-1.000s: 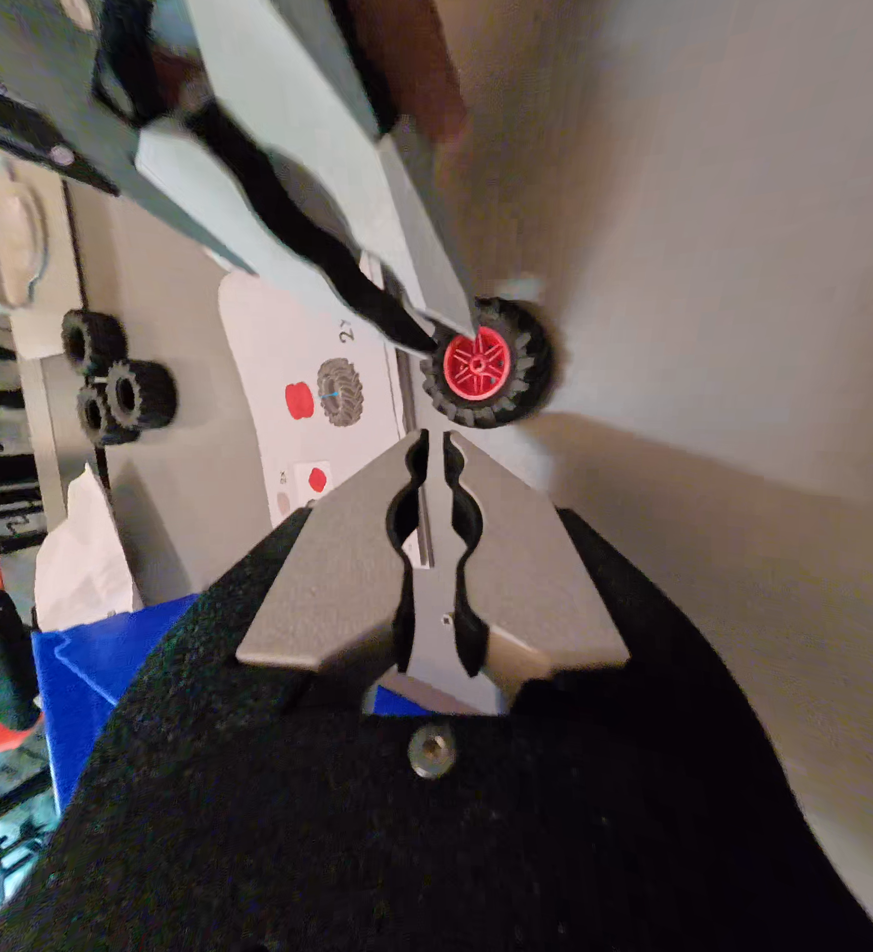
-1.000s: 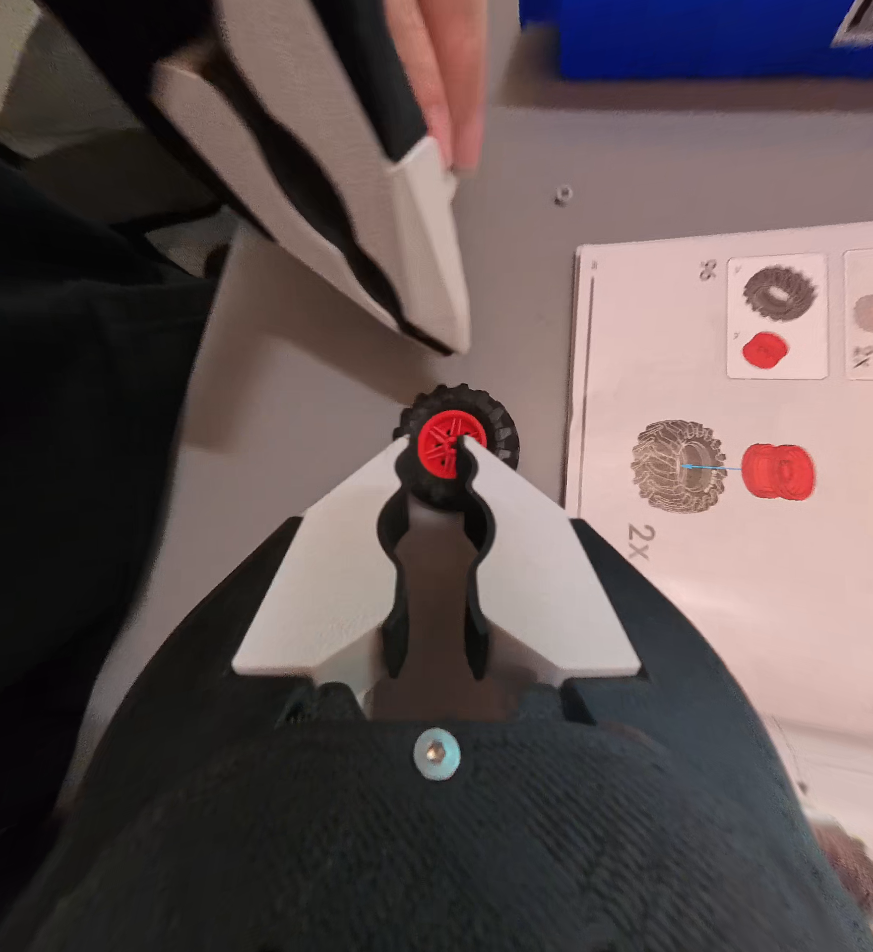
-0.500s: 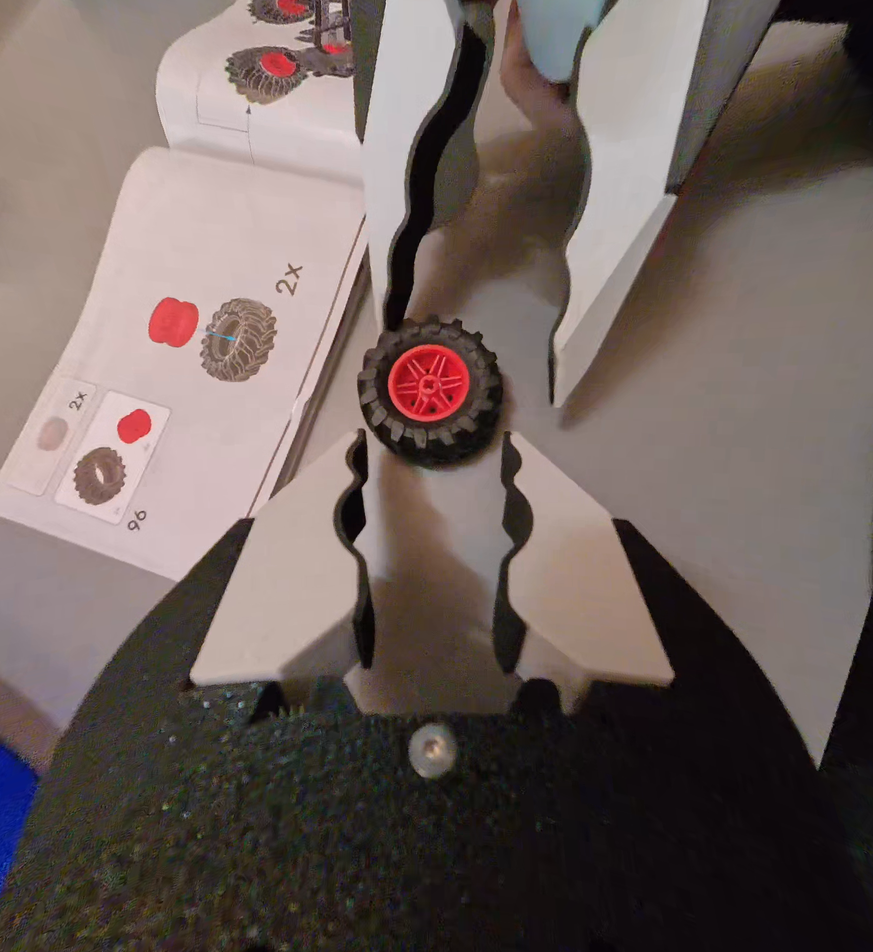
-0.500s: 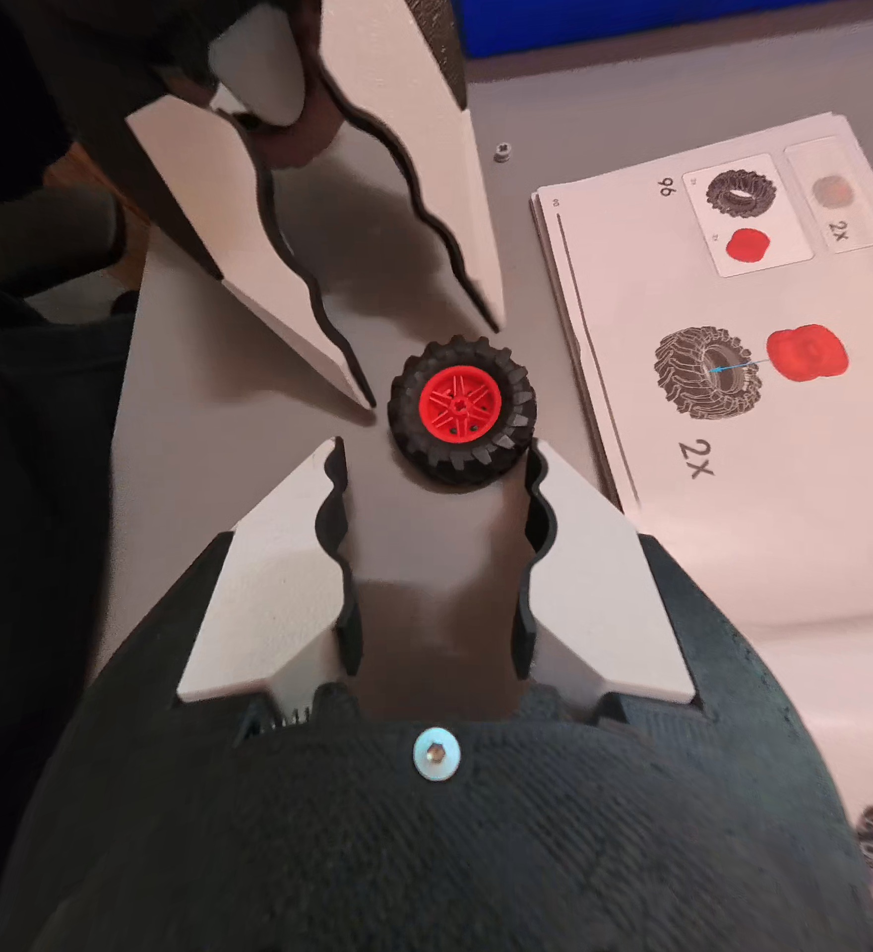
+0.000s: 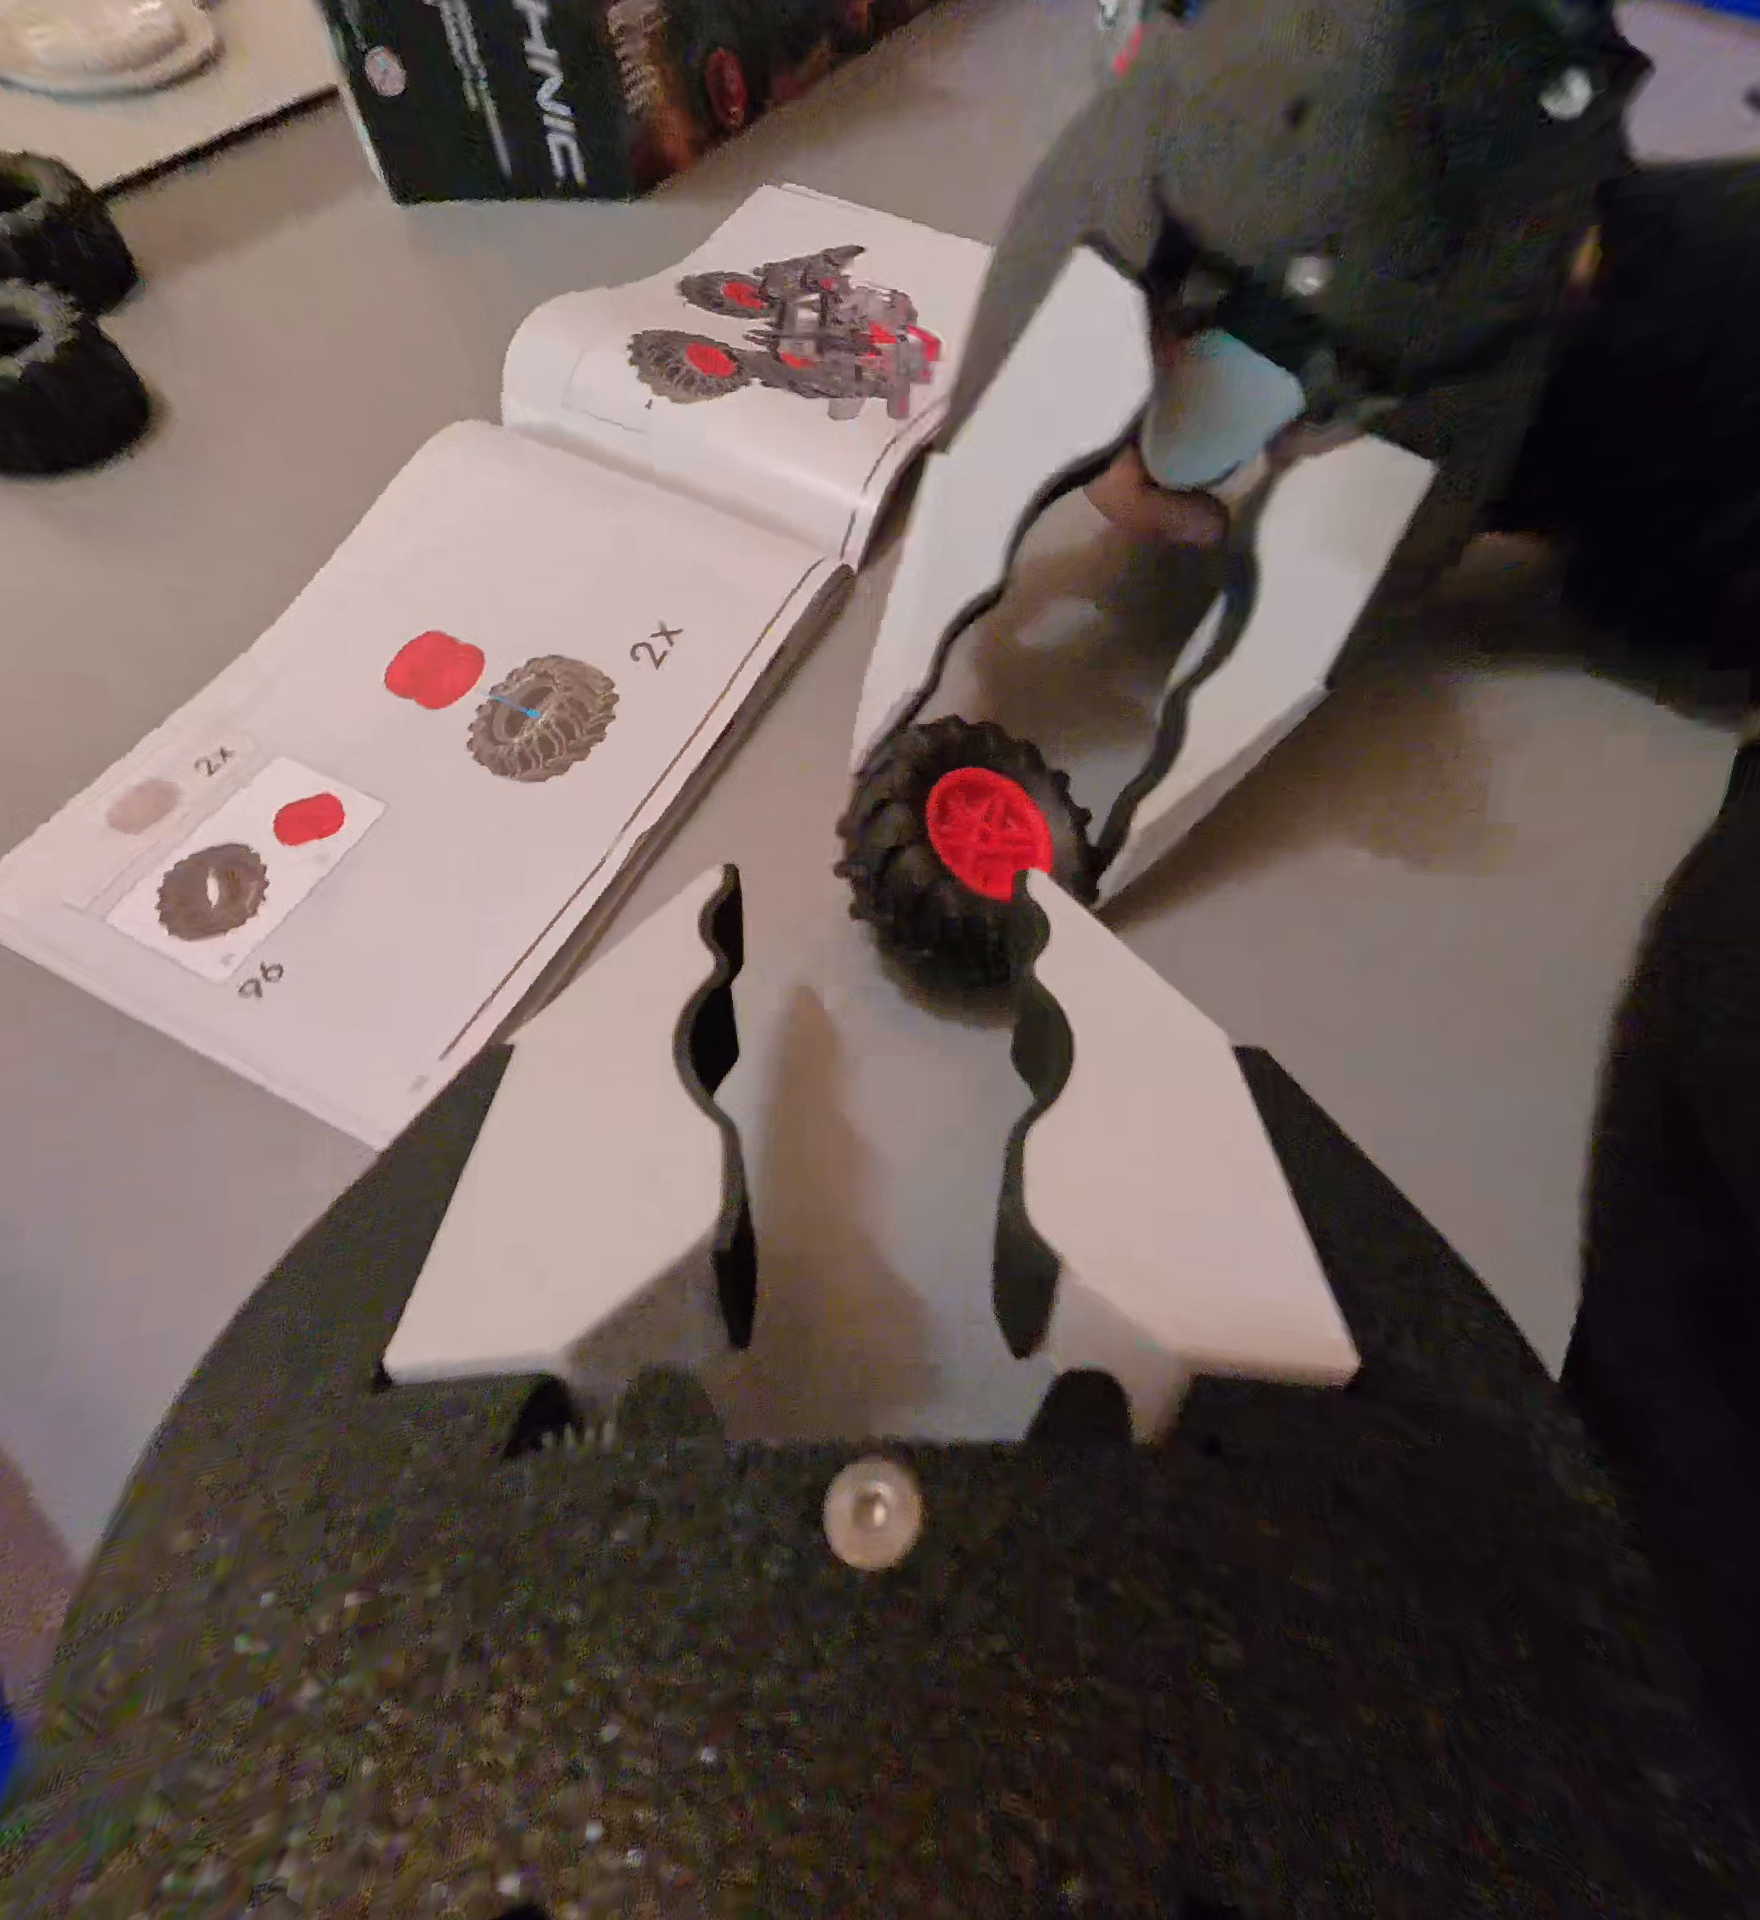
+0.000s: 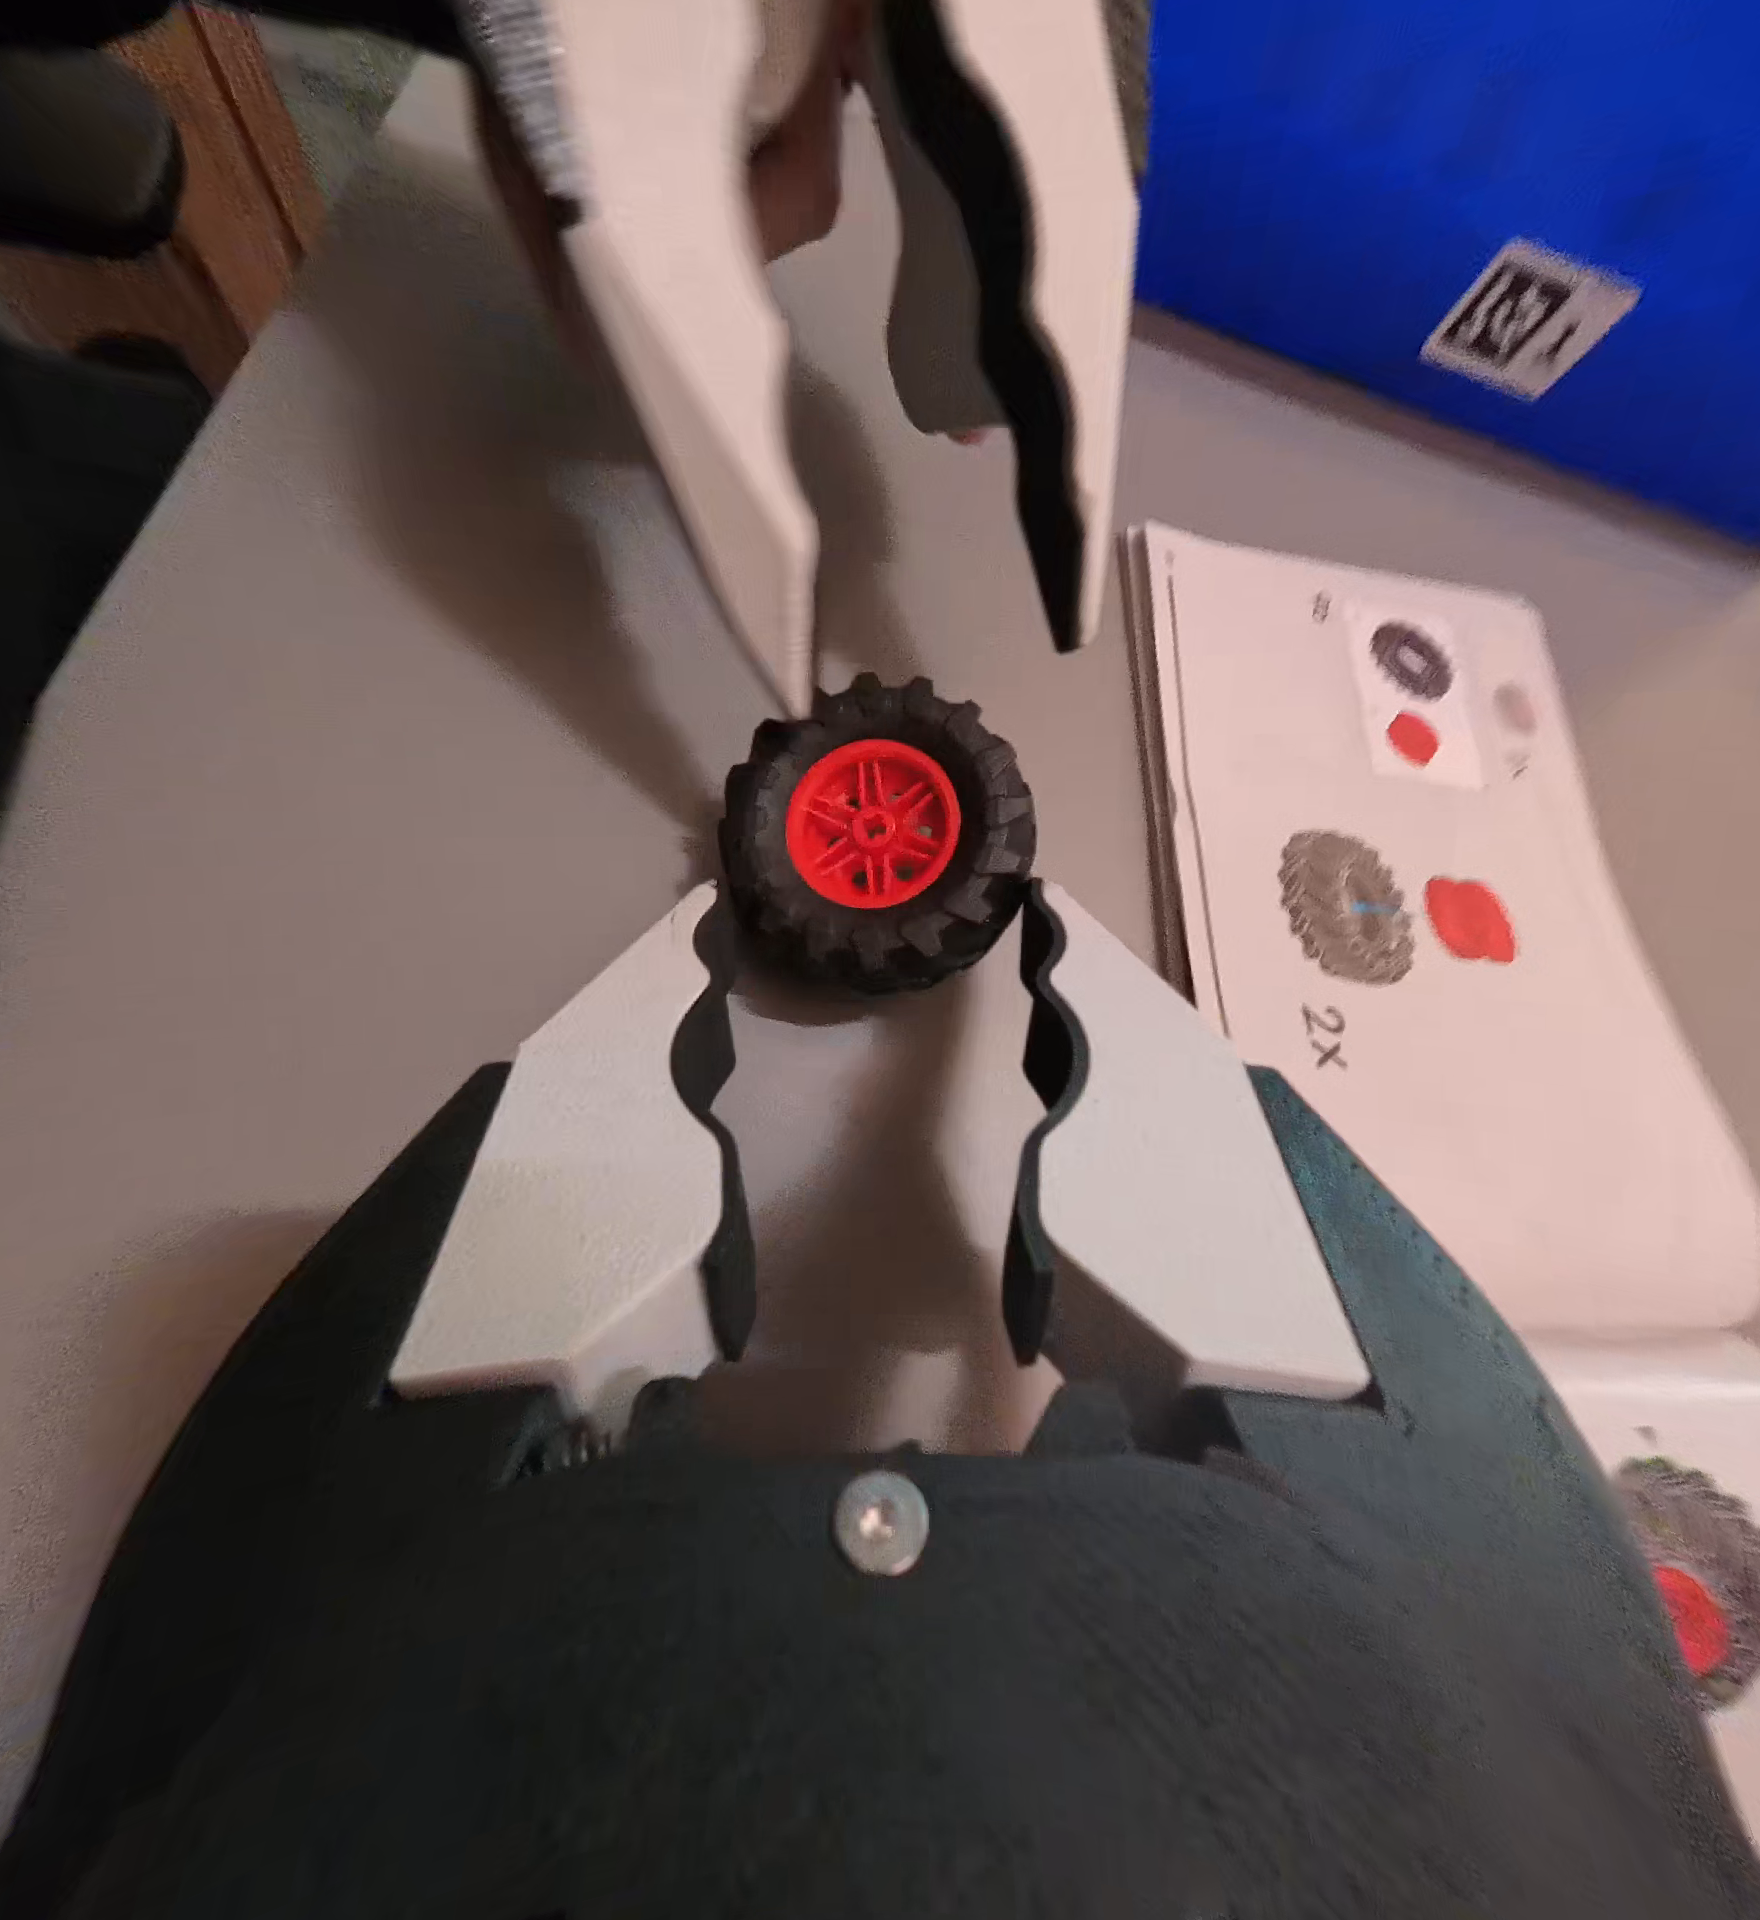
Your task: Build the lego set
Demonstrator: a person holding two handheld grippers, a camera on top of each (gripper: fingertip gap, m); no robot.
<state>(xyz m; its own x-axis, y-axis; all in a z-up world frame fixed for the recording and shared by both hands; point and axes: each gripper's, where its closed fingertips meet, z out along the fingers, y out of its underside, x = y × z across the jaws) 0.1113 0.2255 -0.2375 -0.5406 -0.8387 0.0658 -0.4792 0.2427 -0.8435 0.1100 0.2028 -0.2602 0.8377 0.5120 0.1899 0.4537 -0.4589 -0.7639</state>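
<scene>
A small wheel [image 5: 959, 852], a black treaded tyre on a red spoked hub, lies on the grey table with the hub facing up. My left gripper [image 5: 881, 883] is open and empty; its right fingertip is at the wheel's near edge. My right gripper [image 6: 865, 891] is open, and the wheel [image 6: 876, 831] sits just ahead of and between its fingertips. The two grippers face each other across the wheel. The right gripper [image 5: 1001, 800] shows opposite in the left wrist view, and the left gripper [image 6: 933, 670] shows opposite in the right wrist view.
An open instruction booklet [image 5: 502, 748] lies beside the wheel; it also shows in the right wrist view [image 6: 1427, 987]. Two loose black tyres [image 5: 14, 312] sit at the far left. A black set box [image 5: 543, 94] stands behind. A blue bin [image 6: 1478, 208] stands past the booklet.
A second ago my right gripper held the wheel off the table and the left was shut. Both have opened and the wheel now lies on the table. The left gripper has shifted left.
</scene>
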